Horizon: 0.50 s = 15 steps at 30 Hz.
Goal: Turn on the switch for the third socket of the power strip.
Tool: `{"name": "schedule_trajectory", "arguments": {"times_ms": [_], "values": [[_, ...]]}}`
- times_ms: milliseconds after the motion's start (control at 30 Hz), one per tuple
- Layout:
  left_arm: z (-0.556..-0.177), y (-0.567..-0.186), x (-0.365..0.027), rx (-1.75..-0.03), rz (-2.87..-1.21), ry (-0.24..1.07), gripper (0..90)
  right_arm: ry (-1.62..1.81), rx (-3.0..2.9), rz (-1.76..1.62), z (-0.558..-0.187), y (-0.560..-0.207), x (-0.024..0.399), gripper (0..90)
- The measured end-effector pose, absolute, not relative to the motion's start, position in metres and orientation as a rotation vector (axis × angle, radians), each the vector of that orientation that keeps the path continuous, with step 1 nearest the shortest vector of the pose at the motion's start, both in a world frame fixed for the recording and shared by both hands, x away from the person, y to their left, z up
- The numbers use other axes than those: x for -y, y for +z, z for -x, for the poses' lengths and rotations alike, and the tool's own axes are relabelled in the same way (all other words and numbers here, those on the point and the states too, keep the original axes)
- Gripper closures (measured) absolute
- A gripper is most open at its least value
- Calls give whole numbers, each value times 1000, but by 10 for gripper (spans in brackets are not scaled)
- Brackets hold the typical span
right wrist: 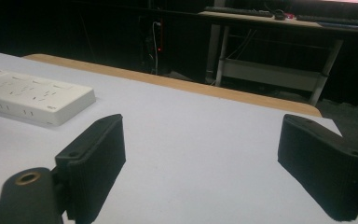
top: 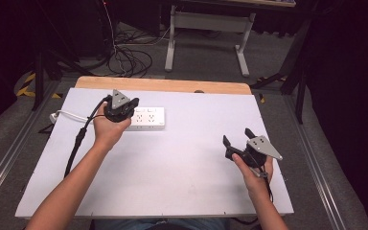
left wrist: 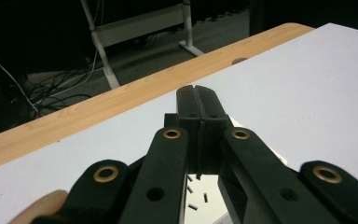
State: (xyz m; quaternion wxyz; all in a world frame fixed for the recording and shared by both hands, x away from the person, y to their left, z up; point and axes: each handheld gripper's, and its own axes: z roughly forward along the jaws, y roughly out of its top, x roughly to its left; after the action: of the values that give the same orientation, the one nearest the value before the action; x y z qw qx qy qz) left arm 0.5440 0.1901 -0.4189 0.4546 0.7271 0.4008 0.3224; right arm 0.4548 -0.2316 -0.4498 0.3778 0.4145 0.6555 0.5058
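Nearest the person, at the white table's point(top: 172, 163) right side, the right claw point(top: 237, 137) hovers with jaws spread wide. Farther back on the left, the left claw point(top: 123, 113), jaws pressed together, sits over the white power strip's point(top: 148, 118) left end.

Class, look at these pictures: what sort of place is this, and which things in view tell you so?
Probably a lab or workshop set up for recording: a white board-topped wooden table with a white power strip, tangled black cables on the grey carpet, and a white-legged workbench beyond.
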Motion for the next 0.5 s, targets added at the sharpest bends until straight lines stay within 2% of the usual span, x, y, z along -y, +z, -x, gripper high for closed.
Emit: {"name": "schedule_trajectory", "arguments": {"times_ms": [500], "values": [[-556,-427,-188,-1001,-1830,773,900,1289,-1683,-1052,-457,-450,230,155]]}}
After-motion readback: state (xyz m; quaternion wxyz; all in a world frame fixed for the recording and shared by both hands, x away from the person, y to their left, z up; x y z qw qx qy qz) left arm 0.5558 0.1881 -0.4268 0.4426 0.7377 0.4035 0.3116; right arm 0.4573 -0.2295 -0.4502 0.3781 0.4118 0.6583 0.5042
